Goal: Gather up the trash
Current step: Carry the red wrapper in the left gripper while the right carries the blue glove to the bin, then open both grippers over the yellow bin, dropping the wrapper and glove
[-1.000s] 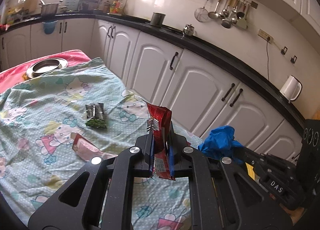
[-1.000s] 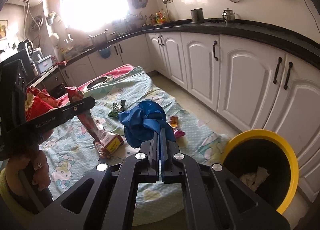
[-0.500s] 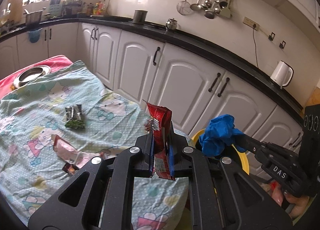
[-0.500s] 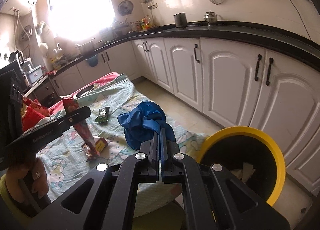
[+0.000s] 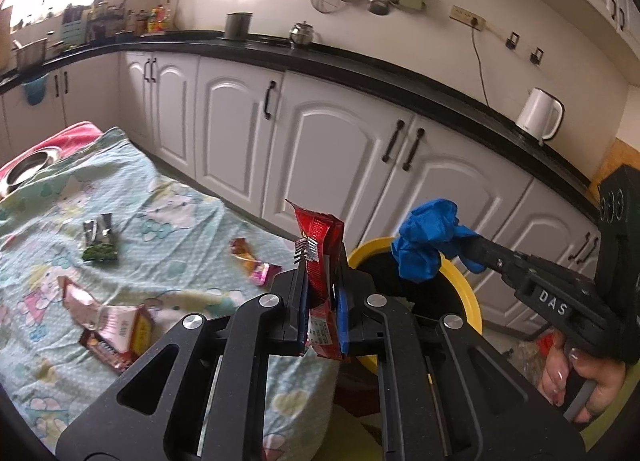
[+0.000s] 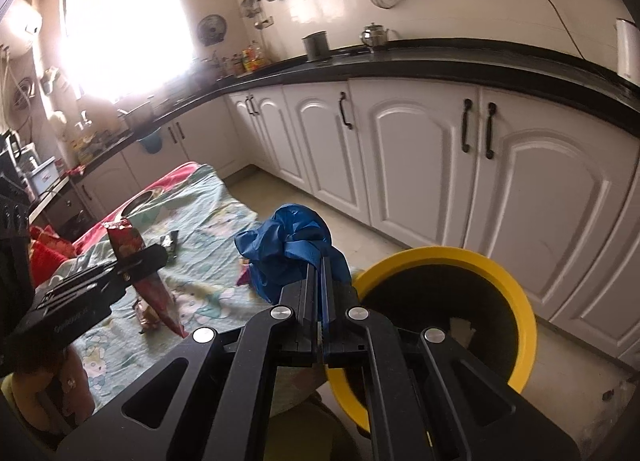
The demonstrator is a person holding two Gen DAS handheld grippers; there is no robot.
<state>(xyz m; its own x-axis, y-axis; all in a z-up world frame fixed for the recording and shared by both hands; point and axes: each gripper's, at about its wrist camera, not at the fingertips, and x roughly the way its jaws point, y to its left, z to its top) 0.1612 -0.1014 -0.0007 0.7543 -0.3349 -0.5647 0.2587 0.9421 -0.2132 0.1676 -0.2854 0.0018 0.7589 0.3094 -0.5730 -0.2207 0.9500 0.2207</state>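
The left hand-held gripper (image 5: 322,301) clamps a red wrapper (image 5: 320,245); the right hand-held gripper (image 6: 321,297) clamps a blue glove (image 6: 288,249) beside the yellow bin (image 6: 516,293).

White cabinets (image 5: 332,149), black countertop (image 5: 360,69), bright window (image 6: 124,33)

Red wrapper (image 5: 320,245), crumpled blue bag (image 5: 426,241), bin (image 6: 520,293) yellow-rimmed with black inside, surface cloth (image 5: 168,213) pale teal with cartoon-cat print, white cabinets (image 5: 340,141) with black handles, black claws.
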